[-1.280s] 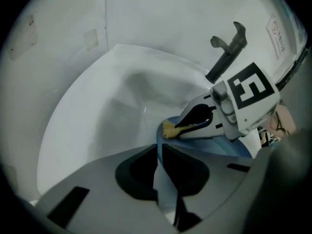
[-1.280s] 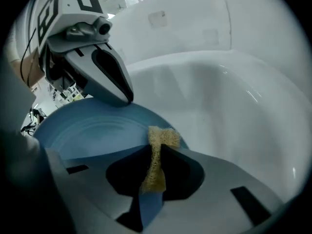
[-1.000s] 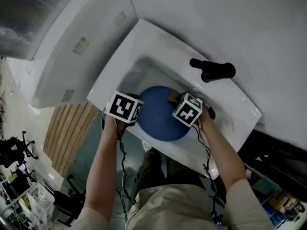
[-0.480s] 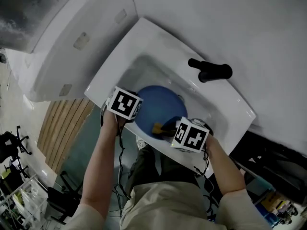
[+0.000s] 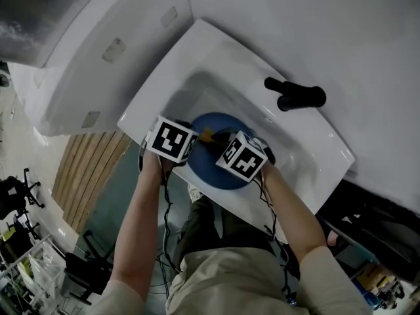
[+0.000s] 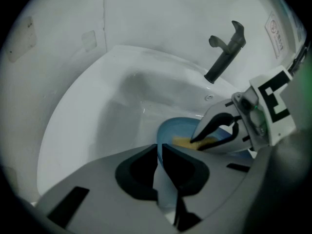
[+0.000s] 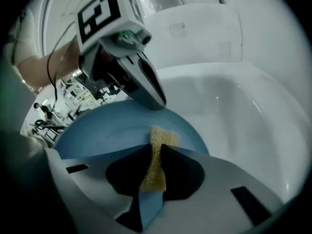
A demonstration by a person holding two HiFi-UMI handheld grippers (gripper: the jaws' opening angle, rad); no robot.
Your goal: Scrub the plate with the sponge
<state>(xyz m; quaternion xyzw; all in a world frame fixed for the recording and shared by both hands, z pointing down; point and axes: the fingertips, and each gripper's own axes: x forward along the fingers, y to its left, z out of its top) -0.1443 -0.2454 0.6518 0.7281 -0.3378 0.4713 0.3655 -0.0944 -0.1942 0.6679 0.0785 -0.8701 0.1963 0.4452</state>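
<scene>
Over white sink (image 5: 216,51), mid-frame: scrubbing blue plate (image 5: 209,166).
Clamping left gripper (image 6: 159,152) on plate rim, holding plate inside basin; pinching yellow sponge (image 7: 165,138) tight in right gripper (image 7: 155,152), pressing it against plate face close beside left gripper, lower left of black faucet (image 5: 295,96).

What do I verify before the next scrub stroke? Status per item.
1. Hold: left gripper shut on blue plate rim: ok.
2. Tool: right gripper shut on yellow sponge: ok.
3. Contact: sponge end on plate face: ok.
4. Place: plate within sink basin: ok.
5. Clearance: black faucet apart from both grippers: ok.
6. Result: plate scrubbed clean: cannot tell.
</scene>
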